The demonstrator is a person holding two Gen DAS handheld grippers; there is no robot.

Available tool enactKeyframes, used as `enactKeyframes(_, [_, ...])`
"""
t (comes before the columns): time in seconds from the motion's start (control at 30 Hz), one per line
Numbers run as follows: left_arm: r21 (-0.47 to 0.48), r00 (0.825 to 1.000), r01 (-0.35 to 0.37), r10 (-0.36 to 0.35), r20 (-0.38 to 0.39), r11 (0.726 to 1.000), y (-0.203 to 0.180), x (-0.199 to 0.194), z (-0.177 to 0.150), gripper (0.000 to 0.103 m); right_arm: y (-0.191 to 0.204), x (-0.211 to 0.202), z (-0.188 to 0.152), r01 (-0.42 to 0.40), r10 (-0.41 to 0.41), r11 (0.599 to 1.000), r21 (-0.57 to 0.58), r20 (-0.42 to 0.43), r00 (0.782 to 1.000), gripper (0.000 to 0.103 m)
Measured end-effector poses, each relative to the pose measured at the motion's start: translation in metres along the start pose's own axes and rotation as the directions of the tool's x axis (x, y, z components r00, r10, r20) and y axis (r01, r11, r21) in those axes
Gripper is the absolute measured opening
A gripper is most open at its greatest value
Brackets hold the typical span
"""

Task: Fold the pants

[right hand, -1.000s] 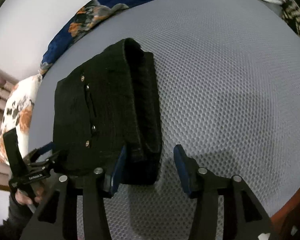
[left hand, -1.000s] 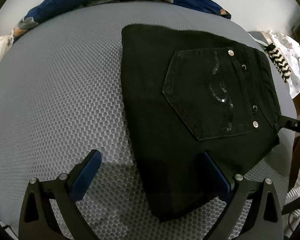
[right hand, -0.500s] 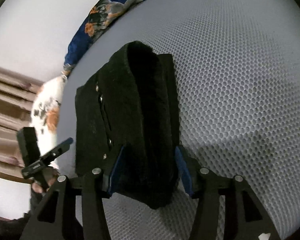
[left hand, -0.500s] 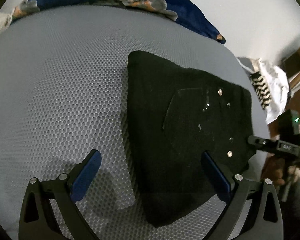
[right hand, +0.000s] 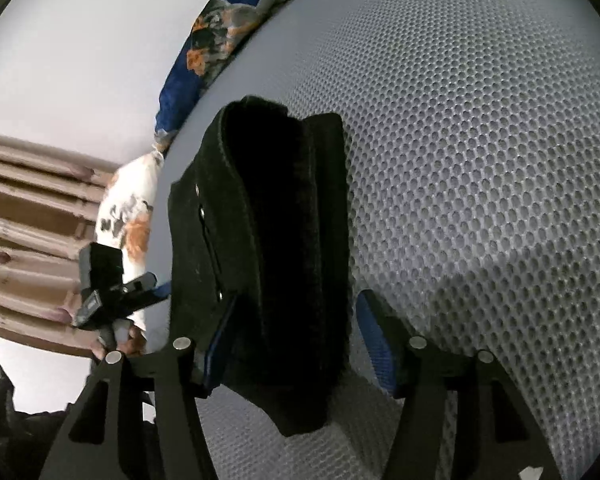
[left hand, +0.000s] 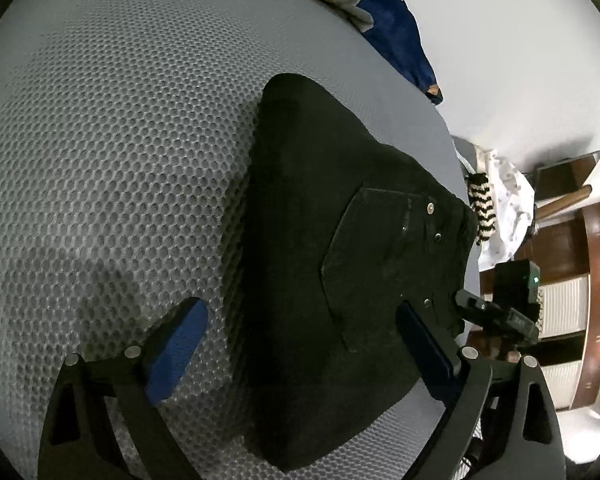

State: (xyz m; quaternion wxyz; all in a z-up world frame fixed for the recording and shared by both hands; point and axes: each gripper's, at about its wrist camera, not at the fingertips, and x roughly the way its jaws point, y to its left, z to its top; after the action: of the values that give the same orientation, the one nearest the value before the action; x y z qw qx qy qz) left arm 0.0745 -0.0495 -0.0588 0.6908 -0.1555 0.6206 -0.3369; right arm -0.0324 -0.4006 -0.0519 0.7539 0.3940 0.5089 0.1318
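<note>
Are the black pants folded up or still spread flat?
Folded: the black denim pants lie as a compact stack on the grey mesh surface, layered edges showing, back pocket on top.

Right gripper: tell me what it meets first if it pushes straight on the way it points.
The folded black pants. The right gripper already straddles their near end, its jaws opening around the thick fold, so it would run into them at once; the grey mesh mattress lies beneath.

Folded black denim pants [left hand: 340, 280] lie on the grey honeycomb-mesh mattress [left hand: 100, 160], back pocket with silver rivets facing up. The left gripper [left hand: 300, 344] stands wide open, its blue-padded fingers [left hand: 176, 352] straddling the near corner. The right gripper [left hand: 496, 316] reaches the far edge. A blue floral blanket [left hand: 392, 28] lies beyond.
</note>
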Motion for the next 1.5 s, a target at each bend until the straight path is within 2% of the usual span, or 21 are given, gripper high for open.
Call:
enactKeyframes(0.13, [0.024,1.000,-0.008,0.008,-0.013,1.000,-0.006,0.004,0.005,0.094,-0.010,0.003,0.003,-0.091,0.091,0.996,0.023,0.014,0.996,0.057])
enactKeyframes(0.23, [0.043,1.000,-0.011,0.011,-0.016,0.999,-0.015,0.012,0.012,0.094,-0.013,0.009,0.011,-0.129,0.129,0.991,0.032,0.014,0.992,0.050])
enactKeyframes(0.33, [0.064,1.000,-0.003,0.004,-0.025,0.998,-0.025,0.022,0.018,0.093,-0.007,0.016,0.019,-0.138,0.138,0.990,0.014,0.002,0.990,0.046])
enactKeyframes(0.37, [0.070,1.000,-0.005,0.006,-0.026,0.998,-0.029,0.024,0.017,0.090,-0.005,0.018,0.020,-0.136,0.136,0.991,0.007,0.002,0.991,0.046])
enactKeyframes(0.43, [0.083,1.000,-0.027,0.028,-0.012,0.996,-0.035,0.028,0.018,0.090,-0.003,0.020,0.019,-0.127,0.127,0.992,-0.010,0.001,0.992,0.044])
enactKeyframes(0.47, [0.095,0.999,-0.036,0.037,-0.008,0.995,-0.039,0.029,0.017,0.088,-0.001,0.021,0.019,-0.121,0.121,0.993,-0.018,0.003,0.993,0.040])
enactKeyframes(0.53, [0.117,0.997,-0.071,0.070,0.012,0.991,-0.042,0.028,0.013,0.081,0.002,0.022,0.018,-0.118,0.118,0.993,-0.026,0.004,0.993,0.033])
enactKeyframes(0.63, [0.130,0.993,-0.113,0.110,0.029,0.985,-0.043,0.026,0.012,0.056,0.012,0.019,0.017,-0.113,0.114,0.993,-0.035,0.029,0.993,0.028])
enactKeyframes(0.67, [0.124,0.991,-0.131,0.128,0.030,0.984,-0.043,0.023,0.013,0.042,0.018,0.019,0.018,-0.112,0.113,0.993,-0.039,0.035,0.993,0.028])
enactKeyframes(0.7, [0.118,0.992,-0.126,0.123,0.029,0.985,-0.042,0.021,0.014,0.034,0.024,0.018,0.018,-0.107,0.109,0.993,-0.046,0.042,0.993,0.027])
enactKeyframes(0.8, [0.099,0.993,-0.108,0.103,0.049,0.989,-0.044,0.008,0.020,0.025,0.040,0.017,0.023,-0.091,0.095,0.994,-0.057,0.060,0.994,0.026])
enactKeyframes(0.93, [0.119,0.992,-0.091,0.079,0.103,0.989,-0.053,-0.012,0.032,0.020,0.065,0.022,0.037,-0.082,0.087,0.993,-0.084,0.063,0.994,0.025])
enactKeyframes(1.07, [0.143,0.981,-0.133,0.110,0.161,0.981,-0.053,-0.033,0.057,0.020,0.091,0.038,0.065,-0.084,0.091,0.988,-0.129,0.047,0.995,0.025])
enactKeyframes(1.2, [0.104,0.969,-0.157,0.133,0.208,0.982,-0.036,-0.051,0.091,0.020,0.110,0.066,0.107,-0.101,0.108,0.983,-0.154,0.041,0.993,0.025])
enactKeyframes(1.3, [0.092,0.956,-0.200,0.174,0.235,0.975,-0.021,-0.059,0.116,0.020,0.124,0.087,0.133,-0.099,0.106,0.981,-0.168,0.035,0.994,0.025])
enactKeyframes(1.5, [0.051,0.944,-0.227,0.207,0.256,0.973,0.012,-0.067,0.158,0.020,0.144,0.130,0.175,-0.049,0.055,0.977,-0.207,0.021,0.998,0.024])
